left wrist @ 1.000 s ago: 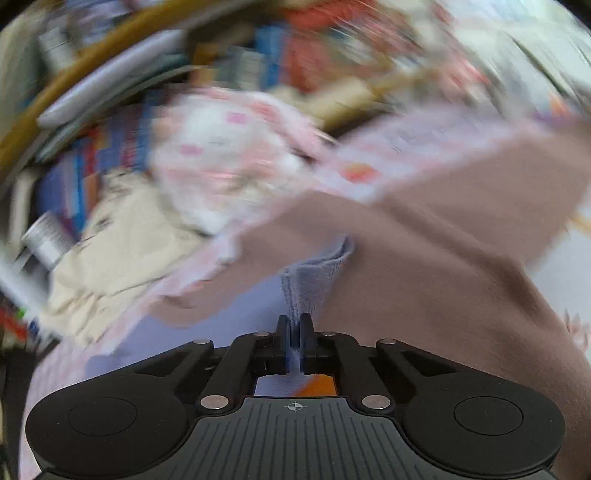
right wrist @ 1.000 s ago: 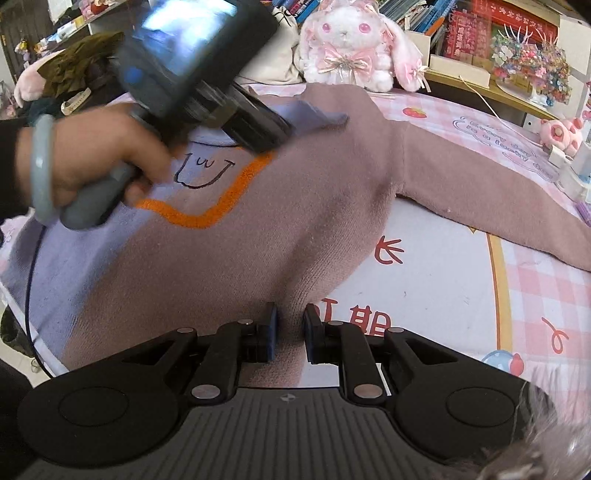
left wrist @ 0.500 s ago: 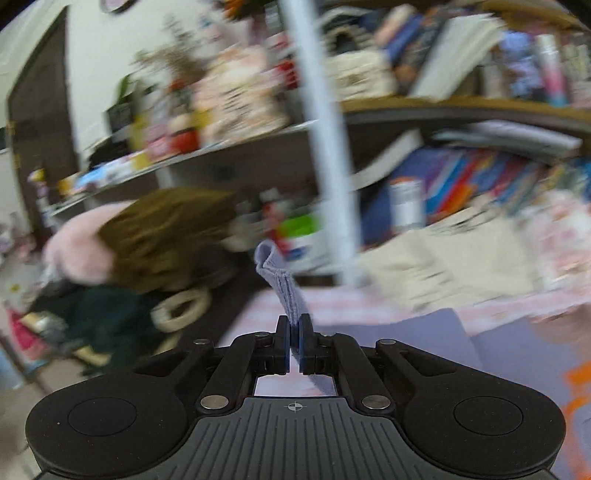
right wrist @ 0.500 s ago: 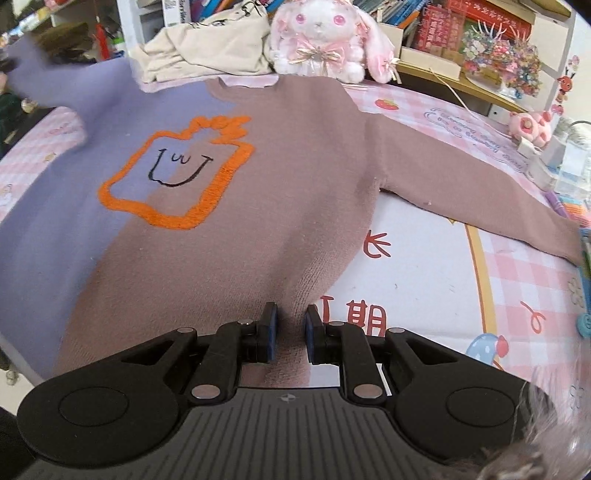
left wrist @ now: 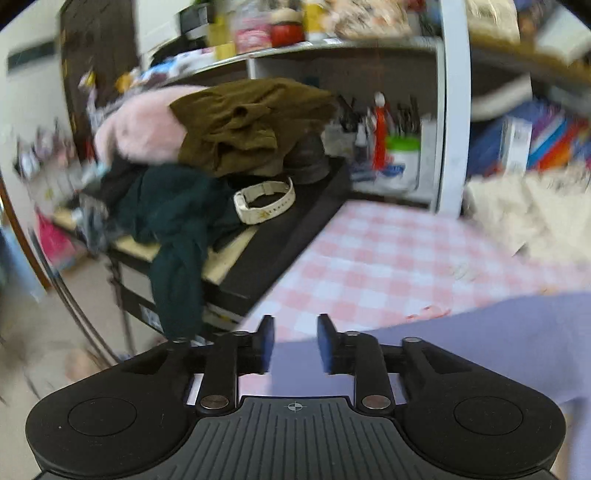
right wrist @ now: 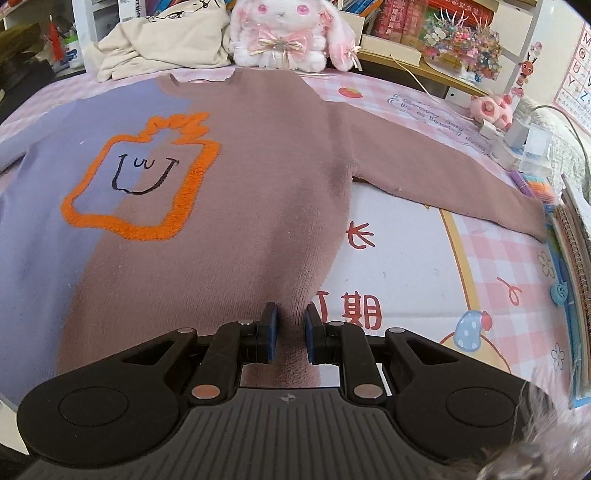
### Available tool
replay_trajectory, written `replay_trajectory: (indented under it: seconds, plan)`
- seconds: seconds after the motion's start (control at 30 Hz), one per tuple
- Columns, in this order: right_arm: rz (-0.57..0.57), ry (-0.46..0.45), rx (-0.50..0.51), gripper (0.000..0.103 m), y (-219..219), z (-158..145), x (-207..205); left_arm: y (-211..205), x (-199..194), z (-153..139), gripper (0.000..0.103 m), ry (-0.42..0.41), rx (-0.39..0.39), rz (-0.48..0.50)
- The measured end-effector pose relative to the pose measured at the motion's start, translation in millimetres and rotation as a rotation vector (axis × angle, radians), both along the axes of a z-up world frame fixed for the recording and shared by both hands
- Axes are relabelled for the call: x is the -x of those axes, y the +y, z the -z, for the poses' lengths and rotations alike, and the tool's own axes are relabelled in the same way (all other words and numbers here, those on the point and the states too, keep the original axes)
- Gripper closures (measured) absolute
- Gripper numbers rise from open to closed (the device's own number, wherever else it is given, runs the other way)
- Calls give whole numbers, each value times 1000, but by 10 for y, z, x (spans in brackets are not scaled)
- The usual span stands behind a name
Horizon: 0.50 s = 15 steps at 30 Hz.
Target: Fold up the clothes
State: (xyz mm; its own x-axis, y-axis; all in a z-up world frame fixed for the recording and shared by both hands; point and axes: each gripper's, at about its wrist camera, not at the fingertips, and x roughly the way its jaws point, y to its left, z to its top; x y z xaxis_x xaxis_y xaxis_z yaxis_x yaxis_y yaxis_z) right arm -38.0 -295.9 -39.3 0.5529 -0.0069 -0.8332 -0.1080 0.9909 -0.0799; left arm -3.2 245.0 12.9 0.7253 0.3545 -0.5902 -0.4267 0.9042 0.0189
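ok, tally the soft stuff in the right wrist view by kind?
Sweater: 1
Cream garment: 1
Plush bunny: 1
Pink plush toy: 1
Total: 4

Soft daylight; left view motion-blurred, right view sharp, fisheye-bent edges

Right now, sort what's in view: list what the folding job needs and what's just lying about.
Job: sweater, spread flat; left hand-held gripper, just opened, empty; right hand-held gripper, on the hem.

Lying about: plush rabbit, cream garment, watch, clothes pile.
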Motion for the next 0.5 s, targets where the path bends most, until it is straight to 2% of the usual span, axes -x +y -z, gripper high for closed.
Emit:
replay_trajectory:
  seconds: [0.07,0.13,0.23,0.27,0.3,0.37,0.47,0.5]
  plan:
    - [7,-3,1,87,8,4,8,-194,158,17,73,-13,114,118]
    - [10,-8,2,87,19,7,17,-475,230,101,70,13,205,252]
    - [11,-15,2,87,20,10,32,-871,269,259,68,56,344,390]
    - [13,-15,-2,87,16,10,34,-970,248,300,64,66,370,407]
    - [14,-15,-5,87,11,9,36,-1065,225,337,56,75,393,422]
    - [27,-15,-21,86,-17,4,32,-1208,147,386,47,92,405,444]
    - [79,-14,-63,75,-109,-3,35,-1348,-5,452,47,113,376,468]
    - [106,-9,-84,66,-148,-9,37,-1359,-62,465,47,114,372,463]
